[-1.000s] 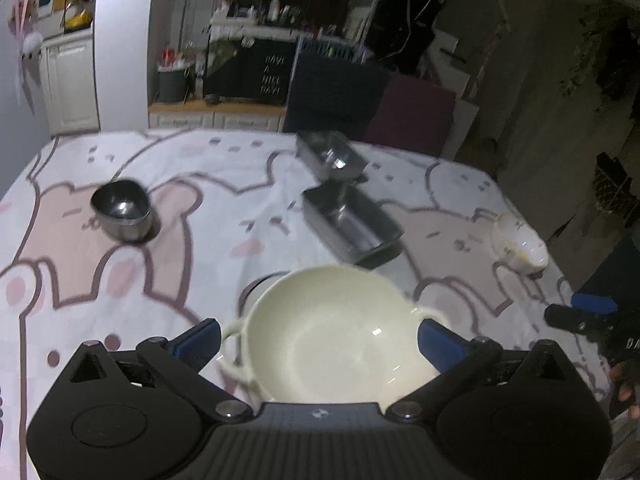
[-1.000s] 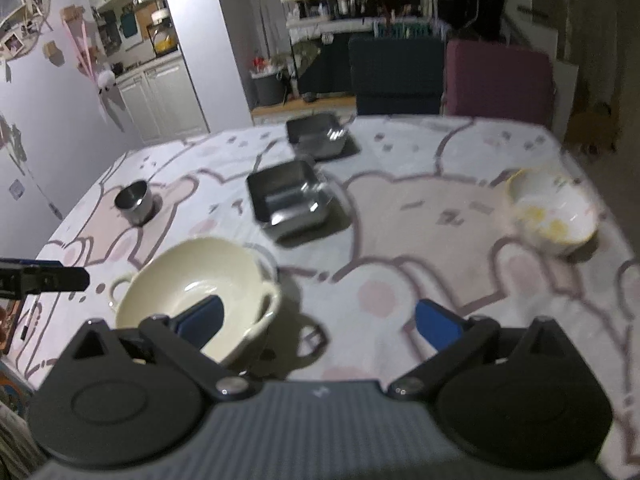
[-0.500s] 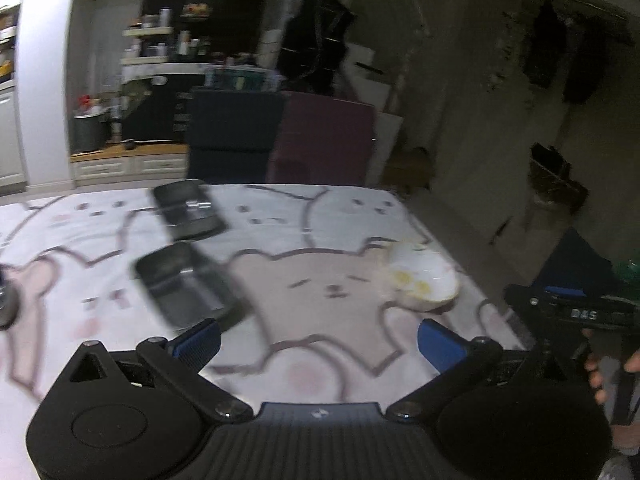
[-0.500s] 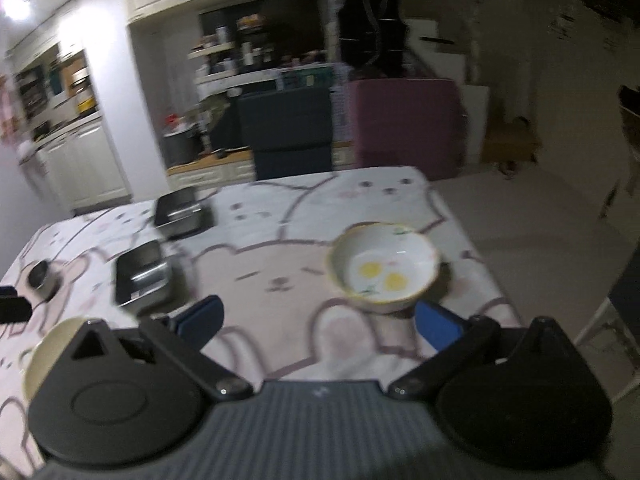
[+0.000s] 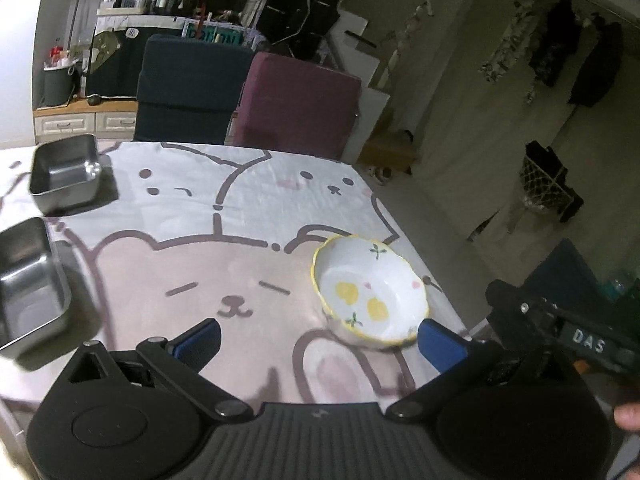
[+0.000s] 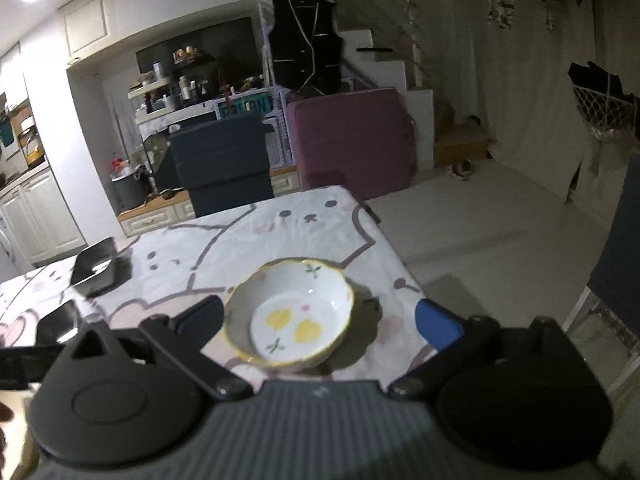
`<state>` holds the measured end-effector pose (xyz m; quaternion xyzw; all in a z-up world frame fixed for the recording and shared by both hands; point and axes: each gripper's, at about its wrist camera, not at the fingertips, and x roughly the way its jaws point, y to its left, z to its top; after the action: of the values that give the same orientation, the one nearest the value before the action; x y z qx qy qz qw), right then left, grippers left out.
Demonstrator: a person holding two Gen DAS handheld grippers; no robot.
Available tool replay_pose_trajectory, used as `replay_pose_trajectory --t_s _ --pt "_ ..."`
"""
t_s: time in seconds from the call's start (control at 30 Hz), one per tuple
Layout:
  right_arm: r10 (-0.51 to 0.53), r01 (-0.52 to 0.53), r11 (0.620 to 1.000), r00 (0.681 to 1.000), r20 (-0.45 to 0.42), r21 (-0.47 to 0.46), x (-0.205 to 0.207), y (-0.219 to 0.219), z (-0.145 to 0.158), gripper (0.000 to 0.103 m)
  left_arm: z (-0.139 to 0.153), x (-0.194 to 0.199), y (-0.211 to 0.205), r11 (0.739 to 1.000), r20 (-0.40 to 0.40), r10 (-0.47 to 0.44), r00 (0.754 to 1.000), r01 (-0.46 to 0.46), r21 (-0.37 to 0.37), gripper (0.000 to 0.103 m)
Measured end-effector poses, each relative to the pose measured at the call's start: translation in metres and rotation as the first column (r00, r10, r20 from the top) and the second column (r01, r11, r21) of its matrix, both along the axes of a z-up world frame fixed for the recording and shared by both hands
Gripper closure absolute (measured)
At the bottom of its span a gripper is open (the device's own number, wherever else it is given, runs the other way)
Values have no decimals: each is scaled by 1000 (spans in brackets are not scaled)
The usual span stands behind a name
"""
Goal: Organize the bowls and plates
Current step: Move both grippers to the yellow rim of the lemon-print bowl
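Right wrist view: right gripper (image 6: 320, 320) spread wide, nothing held, its blue-padded fingers flanking the white scalloped ceramic bowl with yellow rim and yellow heart marks (image 6: 290, 314), apart from it. Bowl sits upright near the right edge of the bear-print tablecloth (image 6: 280, 232). Left gripper (image 5: 320, 340) also wide apart, empty. Two square steel trays (image 5: 64, 174) lie far left.

Dim room: maroon chair (image 6: 352, 148) beside navy chair (image 6: 222, 160).
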<state>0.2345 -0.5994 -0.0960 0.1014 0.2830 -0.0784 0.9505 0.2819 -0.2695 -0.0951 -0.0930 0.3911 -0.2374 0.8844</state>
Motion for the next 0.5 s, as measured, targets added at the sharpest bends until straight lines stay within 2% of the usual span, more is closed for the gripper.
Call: replay_pose_trajectory --t_s 0.13,0.17,0.27,0.5 --pt "20 -20 1000 1000 -19 -3 28 -8 -9 1 -18 28 -14 1000 -26 12 1000 -12 -11 3" --pt "21 -21 1000 999 -30 7 35 -11 -12 4 -21 33 -15 1000 -33 16 999 -17 -15 8" --pt "1 2 999 996 -86 34 56 -23 -22 18 -35 54 -23 999 -86 17 996 -19 -29 23" --pt "21 5 987 987 -161 159 98 -52 -51 47 -66 87 -36 999 -178 -1 984 -6 -42 43"
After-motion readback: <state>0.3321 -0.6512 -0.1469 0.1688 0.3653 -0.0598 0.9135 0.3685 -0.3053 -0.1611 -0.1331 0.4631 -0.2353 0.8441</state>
